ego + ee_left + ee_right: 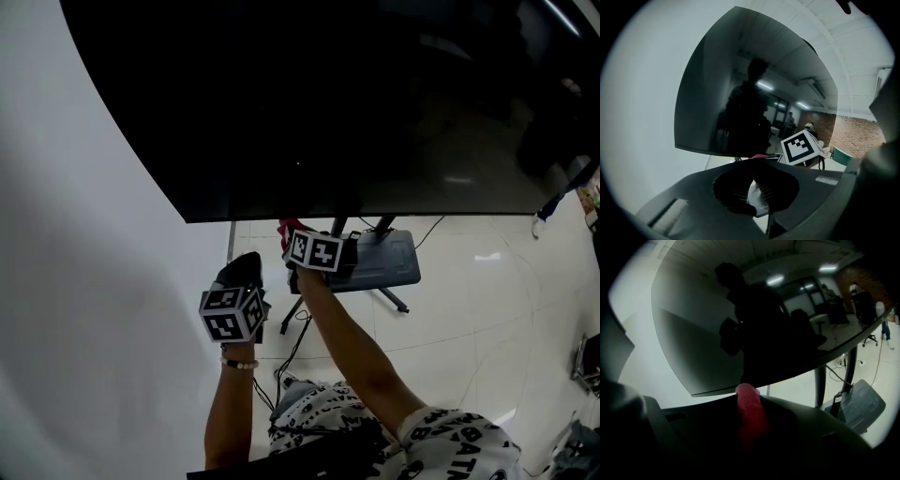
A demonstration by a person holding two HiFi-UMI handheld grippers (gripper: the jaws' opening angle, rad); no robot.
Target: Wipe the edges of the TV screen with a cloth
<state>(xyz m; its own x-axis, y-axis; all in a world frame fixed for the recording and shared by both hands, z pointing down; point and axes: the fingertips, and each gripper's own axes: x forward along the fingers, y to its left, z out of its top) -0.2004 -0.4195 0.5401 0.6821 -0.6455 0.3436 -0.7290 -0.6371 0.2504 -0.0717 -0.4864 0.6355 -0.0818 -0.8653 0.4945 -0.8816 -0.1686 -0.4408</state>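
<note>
Head cam looks down, 2 claw cams up; all share TV screen [375, 94].

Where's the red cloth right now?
The cloth is pinched in the right gripper jaws, just under the TV bottom edge, toward its left end in the head view.

TV screen [375, 103]: top & right side cut off by head view's edge. Just below its bottom edge, cloth [286, 228] mostly hidden behind right gripper [302, 246]; only a red tip shows. Under the TV, stand [386, 264] partly covered by same gripper. Reflections in TV too dark to read.
</note>
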